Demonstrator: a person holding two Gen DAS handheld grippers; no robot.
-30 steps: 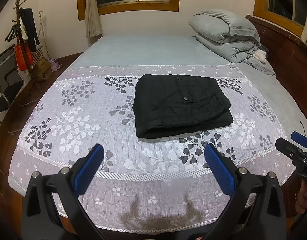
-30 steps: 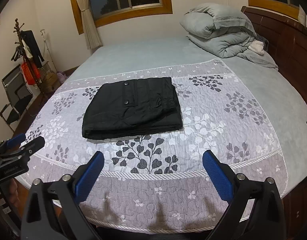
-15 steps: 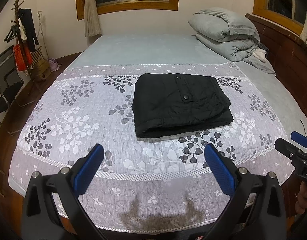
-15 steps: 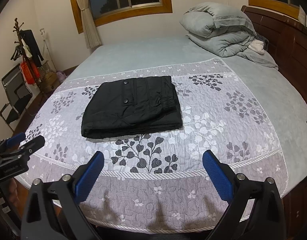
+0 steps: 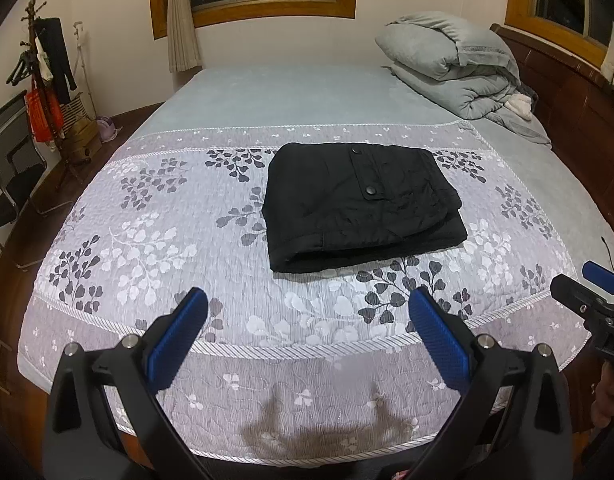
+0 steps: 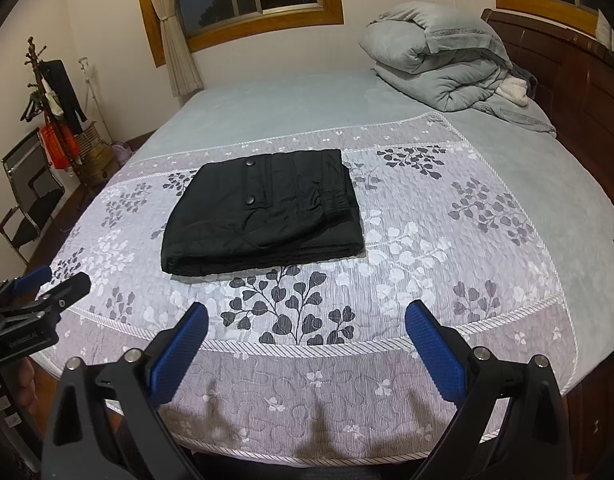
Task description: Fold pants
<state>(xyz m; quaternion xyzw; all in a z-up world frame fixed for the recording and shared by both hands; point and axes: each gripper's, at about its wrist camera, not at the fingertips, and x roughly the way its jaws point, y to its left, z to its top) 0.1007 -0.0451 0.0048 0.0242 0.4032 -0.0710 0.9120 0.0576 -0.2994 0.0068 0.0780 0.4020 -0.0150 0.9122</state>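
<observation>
Both spread wide, holding nothing: left gripper (image 5: 307, 312), right gripper (image 6: 307, 326); folded black pants (image 5: 357, 204) at 12 o'clock on quilt (image 5: 155, 240).

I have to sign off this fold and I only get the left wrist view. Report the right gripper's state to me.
Observer: The right gripper is open. Its blue fingers are spread wide with nothing between them. It hangs over the near edge of the quilt, apart from the pants.
Operator: Now describe the right side of the pants.
Observer: The right wrist view shows the gathered waistband running along that edge, lying on top of the folded stack.
</observation>
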